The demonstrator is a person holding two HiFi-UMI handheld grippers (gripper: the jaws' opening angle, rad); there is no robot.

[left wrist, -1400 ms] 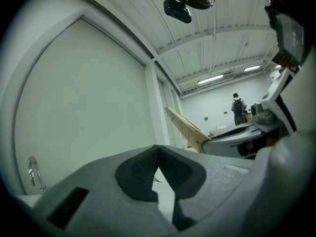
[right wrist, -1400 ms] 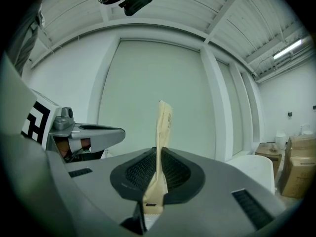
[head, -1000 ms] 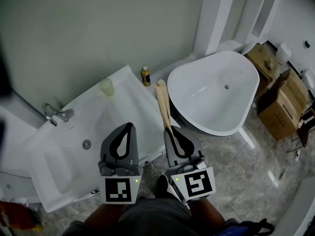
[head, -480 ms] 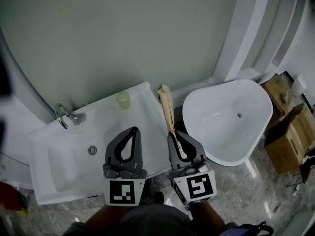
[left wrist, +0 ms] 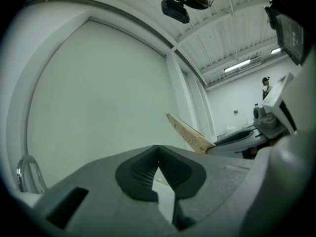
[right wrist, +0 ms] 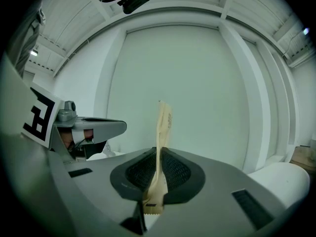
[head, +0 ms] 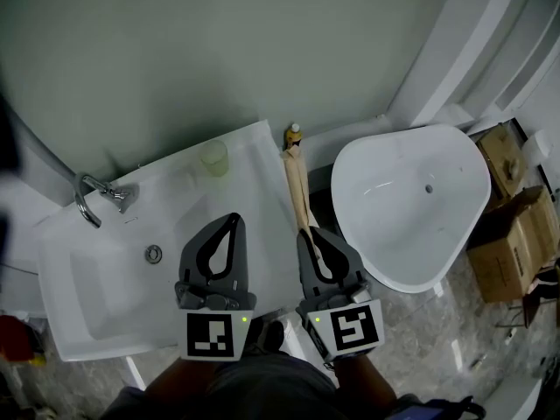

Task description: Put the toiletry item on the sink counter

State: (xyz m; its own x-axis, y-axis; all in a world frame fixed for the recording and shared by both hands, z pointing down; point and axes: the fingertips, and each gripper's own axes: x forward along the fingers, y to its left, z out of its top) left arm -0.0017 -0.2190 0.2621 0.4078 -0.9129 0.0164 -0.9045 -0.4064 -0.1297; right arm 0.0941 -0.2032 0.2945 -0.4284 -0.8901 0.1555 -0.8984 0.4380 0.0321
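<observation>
Beige packet [head: 296, 191] clamped by right gripper [head: 307, 233] | left gripper [head: 234, 220] closed | apparently beside counter [head: 259, 184] edge

A pale grey-green wall [head: 219, 51] fills the upper part of the head view, bounded on the right by white column-like framing [head: 446, 51]. Against it stands a white sink counter [head: 258, 175] with a chrome faucet [head: 87, 201] and a round drain [head: 154, 254]. Near its right end sits a white freestanding bathtub [head: 411, 208], with brown cardboard boxes [head: 512, 234] beyond. The floor [head: 437, 339] is glossy grey marble-look tile. The left gripper view shows a white slatted ceiling [left wrist: 232, 33] carrying a strip light [left wrist: 239, 65].
</observation>
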